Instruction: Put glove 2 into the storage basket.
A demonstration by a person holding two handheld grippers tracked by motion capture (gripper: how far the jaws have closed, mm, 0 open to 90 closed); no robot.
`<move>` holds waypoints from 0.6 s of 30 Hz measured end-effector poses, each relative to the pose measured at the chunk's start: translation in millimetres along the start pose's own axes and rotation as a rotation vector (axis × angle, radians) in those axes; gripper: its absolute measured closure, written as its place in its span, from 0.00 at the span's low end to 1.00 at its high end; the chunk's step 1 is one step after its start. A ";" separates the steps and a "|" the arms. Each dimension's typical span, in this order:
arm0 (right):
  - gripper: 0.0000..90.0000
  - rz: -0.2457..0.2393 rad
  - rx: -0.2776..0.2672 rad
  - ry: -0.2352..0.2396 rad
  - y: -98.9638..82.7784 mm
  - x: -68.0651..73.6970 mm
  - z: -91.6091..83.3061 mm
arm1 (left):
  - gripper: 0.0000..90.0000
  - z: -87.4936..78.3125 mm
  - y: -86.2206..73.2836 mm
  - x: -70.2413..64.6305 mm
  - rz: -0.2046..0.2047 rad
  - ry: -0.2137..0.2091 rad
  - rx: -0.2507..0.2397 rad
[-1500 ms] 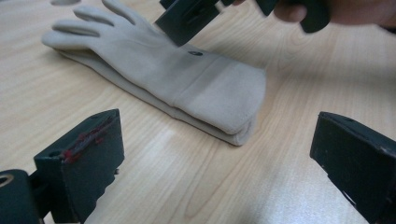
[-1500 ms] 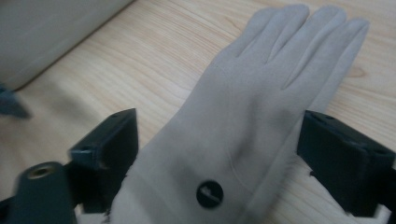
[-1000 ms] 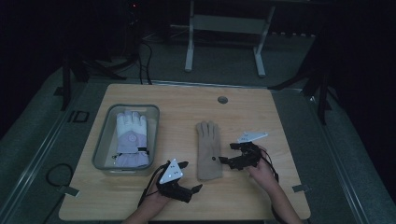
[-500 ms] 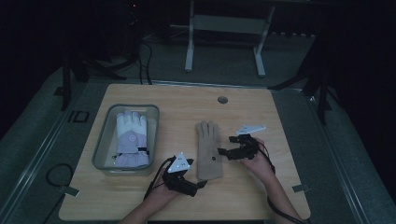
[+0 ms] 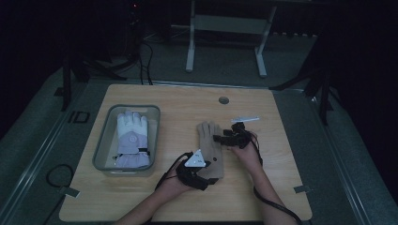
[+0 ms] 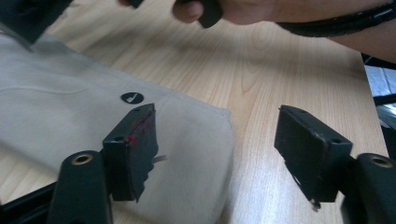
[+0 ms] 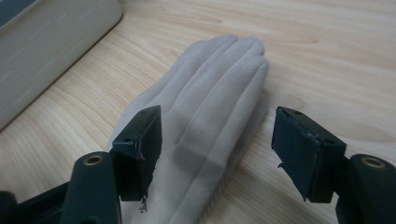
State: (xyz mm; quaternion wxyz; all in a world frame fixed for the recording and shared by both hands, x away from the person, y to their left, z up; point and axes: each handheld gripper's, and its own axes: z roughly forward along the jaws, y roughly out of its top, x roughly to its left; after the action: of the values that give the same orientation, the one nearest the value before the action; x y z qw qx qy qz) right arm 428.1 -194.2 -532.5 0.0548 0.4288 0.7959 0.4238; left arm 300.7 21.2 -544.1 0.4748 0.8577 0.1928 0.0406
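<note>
Wooden table (image 5: 281, 187) carries the tan glove (image 5: 210, 149), over which both hands have closed in since a second ago: left gripper (image 6: 217, 154) at its cuff, right gripper (image 7: 217, 154) above its fingers, jaws narrowing yet spread, pinching nothing, likely about to lift it.

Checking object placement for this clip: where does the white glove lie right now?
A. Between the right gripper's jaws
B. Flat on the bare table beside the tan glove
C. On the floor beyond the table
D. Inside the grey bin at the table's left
D: in the high view the white glove lies inside the grey bin, while the tan glove lies flat on the table.
</note>
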 end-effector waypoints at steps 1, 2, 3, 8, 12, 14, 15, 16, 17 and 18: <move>0.37 0.010 0.005 0.000 -0.4 -0.9 3.3 | 0.34 3.0 -0.3 1.7 -0.005 -0.001 0.008; 0.37 0.029 0.014 0.005 -1.0 -2.4 8.4 | 0.34 4.3 -0.7 3.1 -0.011 -0.003 0.013; 0.37 0.041 0.017 0.018 -1.4 -3.8 11.0 | 0.34 4.3 -0.7 3.1 -0.011 -0.003 0.013; 0.39 0.060 0.072 0.021 -3.1 -6.0 23.8 | 0.41 9.4 -5.4 13.5 -0.043 -0.031 0.080; 0.55 0.022 0.098 0.038 -4.7 -1.9 25.2 | 0.43 6.3 -8.6 16.8 -0.046 -0.023 0.096; 0.59 0.021 0.102 0.049 -4.9 -1.8 25.2 | 0.43 4.7 -9.1 17.2 -0.044 -0.018 0.101; 0.69 -0.004 0.101 0.062 -5.9 0.2 24.9 | 0.43 4.0 -9.3 17.2 -0.046 -0.016 0.100; 0.72 -0.024 0.101 0.059 -5.9 2.6 23.9 | 0.43 2.8 -9.8 17.3 -0.040 -0.015 0.107; 0.72 -0.024 0.101 0.059 -5.9 2.6 23.9 | 0.43 2.8 -9.8 17.3 -0.040 -0.015 0.107; 0.77 -0.110 0.093 0.009 -6.1 12.4 22.1 | 0.43 2.7 -10.3 16.3 -0.028 -0.006 0.116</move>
State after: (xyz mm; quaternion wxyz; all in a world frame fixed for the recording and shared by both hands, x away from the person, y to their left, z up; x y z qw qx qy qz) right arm 426.4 -172.9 -547.5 0.0544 0.3845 0.8373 0.3849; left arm 313.4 30.0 -555.9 0.4256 0.8811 0.2053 0.0202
